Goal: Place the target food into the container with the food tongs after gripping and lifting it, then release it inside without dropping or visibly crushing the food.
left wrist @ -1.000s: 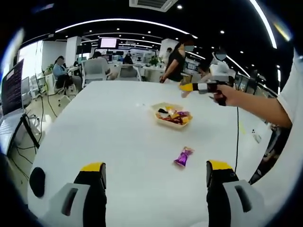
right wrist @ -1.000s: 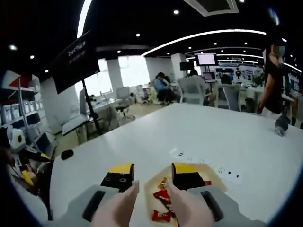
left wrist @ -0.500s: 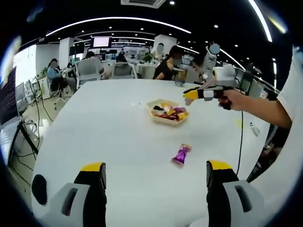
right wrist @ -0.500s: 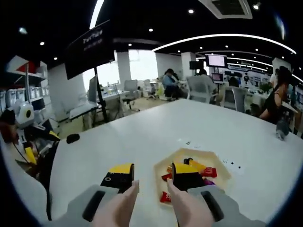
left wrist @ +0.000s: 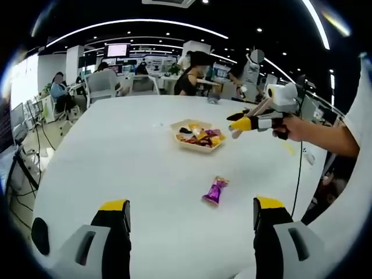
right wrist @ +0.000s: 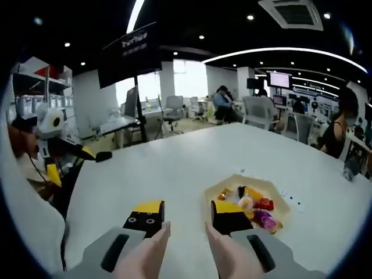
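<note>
One purple candy [left wrist: 214,191] lies apart from tray [left wrist: 181,139].

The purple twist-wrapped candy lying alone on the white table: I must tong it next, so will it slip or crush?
The purple twist-wrapped candy looks small, so probably light. Its glossy wrapper may slide on the smooth white table. The flared twisted ends look floppy; gripping the middle seems safer.

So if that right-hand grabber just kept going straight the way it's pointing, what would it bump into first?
Probably the tray of snacks: the right gripper points at it, the wrapped snacks just past its jaw tips. Depth is unclear, so it might pass above them.
</note>
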